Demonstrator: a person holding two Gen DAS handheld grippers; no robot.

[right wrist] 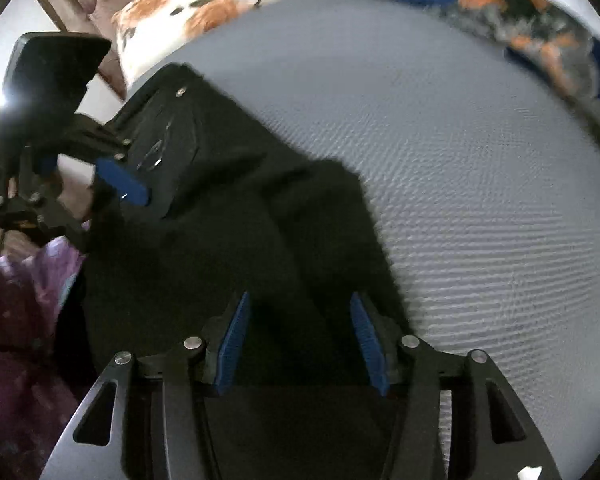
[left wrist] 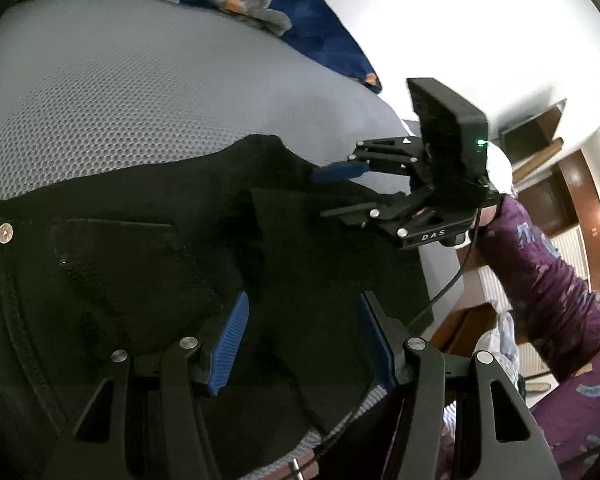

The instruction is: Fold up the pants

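Black pants (left wrist: 148, 264) are spread flat on the grey mesh mattress (left wrist: 140, 92); both the left hand-held gripper (left wrist: 300, 344) and right hand-held gripper (right wrist: 300, 340) are held apart above them, nothing gripped.

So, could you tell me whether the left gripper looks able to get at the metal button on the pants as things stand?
Probably yes: the left gripper is open above the black pants, and the metal button lies uncovered off to its left, with nothing lying between them.

pants (left wrist: 140, 280) cut off at edge, blanket (right wrist: 540, 20) blurred
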